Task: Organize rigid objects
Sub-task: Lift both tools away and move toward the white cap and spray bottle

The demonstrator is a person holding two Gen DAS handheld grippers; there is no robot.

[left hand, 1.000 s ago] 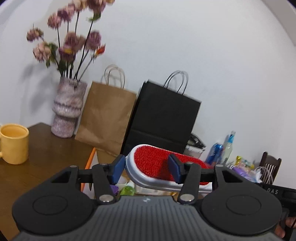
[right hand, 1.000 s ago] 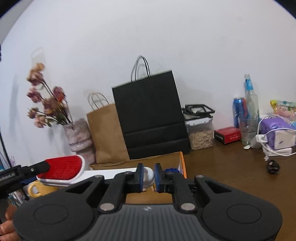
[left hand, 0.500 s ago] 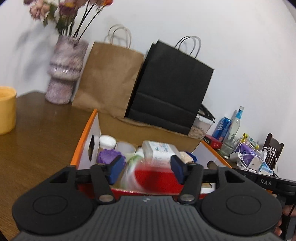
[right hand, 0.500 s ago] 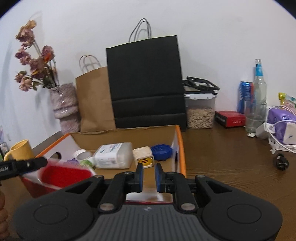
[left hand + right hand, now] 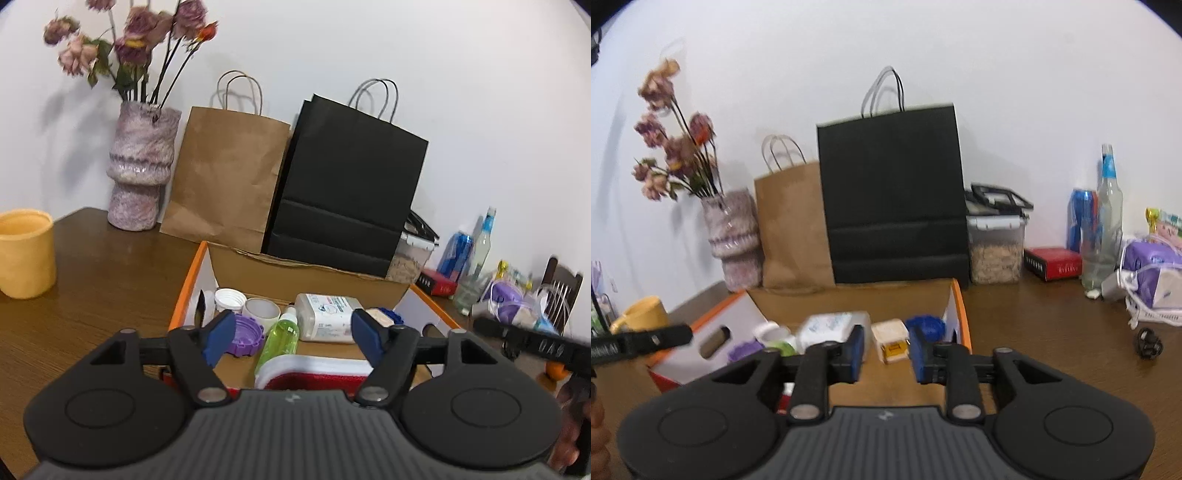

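Now both grippers, left gripper (image 5: 293, 334) and right gripper (image 5: 886, 352), gape empty.

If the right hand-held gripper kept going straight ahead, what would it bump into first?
Probably the small cream box lying in the cardboard box. It sits right in the gap ahead of the open right hand-held gripper, though depth is hard to judge.

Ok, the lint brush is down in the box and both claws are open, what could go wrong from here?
1. The lint brush lies right under the open left claw; pulling back low could snag it.
2. The green spray bottle lies against the brush's end and could get knocked.
3. The right claw hangs over the box's orange rim and could clip it.
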